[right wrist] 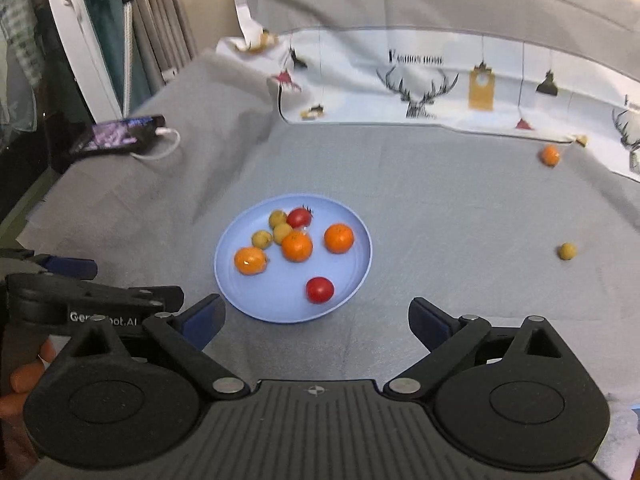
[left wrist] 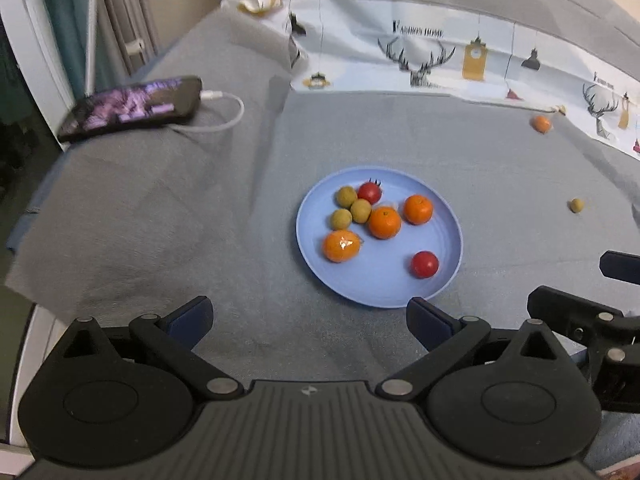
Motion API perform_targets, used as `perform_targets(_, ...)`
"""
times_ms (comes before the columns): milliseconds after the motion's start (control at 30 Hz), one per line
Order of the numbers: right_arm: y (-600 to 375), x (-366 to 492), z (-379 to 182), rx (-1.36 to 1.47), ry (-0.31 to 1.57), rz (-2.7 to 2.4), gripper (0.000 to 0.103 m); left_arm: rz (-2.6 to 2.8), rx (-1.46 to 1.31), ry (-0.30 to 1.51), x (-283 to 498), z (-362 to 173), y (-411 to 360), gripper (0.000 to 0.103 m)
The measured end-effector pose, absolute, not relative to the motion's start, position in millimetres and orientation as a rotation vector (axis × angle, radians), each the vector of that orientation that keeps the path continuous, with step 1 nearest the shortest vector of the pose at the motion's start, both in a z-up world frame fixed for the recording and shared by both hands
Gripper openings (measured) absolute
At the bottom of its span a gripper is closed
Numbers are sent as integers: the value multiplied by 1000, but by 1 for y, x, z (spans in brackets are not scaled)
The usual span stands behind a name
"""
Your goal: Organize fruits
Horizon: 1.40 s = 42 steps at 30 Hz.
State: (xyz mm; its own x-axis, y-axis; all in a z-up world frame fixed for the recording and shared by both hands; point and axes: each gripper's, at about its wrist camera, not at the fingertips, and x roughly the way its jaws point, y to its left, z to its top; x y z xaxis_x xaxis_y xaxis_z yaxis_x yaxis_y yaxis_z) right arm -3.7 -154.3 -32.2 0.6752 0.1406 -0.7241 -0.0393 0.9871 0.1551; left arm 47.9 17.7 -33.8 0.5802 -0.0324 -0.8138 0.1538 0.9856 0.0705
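A light blue plate point(left wrist: 400, 292) point(right wrist: 248, 304) lies on the grey cloth and holds three oranges, two red tomatoes and three small yellow-green fruits. One tomato point(left wrist: 424, 264) point(right wrist: 320, 289) sits alone near the plate's front edge. Another orange point(left wrist: 541, 123) point(right wrist: 550, 155) and a small yellow-green fruit point(left wrist: 576, 205) point(right wrist: 567, 251) lie loose on the cloth at the right. My left gripper point(left wrist: 310, 318) is open and empty, short of the plate. My right gripper point(right wrist: 316, 318) is open and empty too, its fingers either side of the plate's near rim and raised off it.
A phone point(left wrist: 132, 108) point(right wrist: 118, 136) on a white charging cable rests at the cloth's far left edge. A white printed sheet point(left wrist: 440, 60) point(right wrist: 440, 80) rises along the back. A hand point(right wrist: 24, 376) grips the left tool at the lower left of the right wrist view.
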Motion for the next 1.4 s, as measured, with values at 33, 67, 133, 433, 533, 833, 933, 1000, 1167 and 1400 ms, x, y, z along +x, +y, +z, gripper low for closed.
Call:
perform_targets(33,-155,-9,-30,128,812,99,98,-113,137,933,44,-30,17,103)
perform_targets(67,-154,-15,-27,121,800,100,99,-116,137,918,39,-25,17,103)
perform_targets(133,-154,-26,-22,107,777,104,99,-120,142,890,29,-18,15,103)
perform_targets(433,-154,-65,-4,41,692,124,100,-153,176,810,-6,2,1,103)
perform_targets(533,-156,-73,0,44,673,122,100,-150,185,787,-13,8,-1,103)
perform_targets(833,-158,-85,6,56,641,117,100,-137,192,753,-27,18,0,103)
perform_targets(933,-157,-88,8,52,632,122,100,-134,192,744,-29,21,2,103)
perform_targets(1000,-158,-89,9,49,627,126,100,-133,192,740,-29,22,2,103)
perform_targets(1167,-157,-92,10,43,624,130,100,-132,189,731,-32,24,3,103)
perform_targets(1400,-156,-92,10,38,626,129,100,-131,180,729,-33,24,7,103)
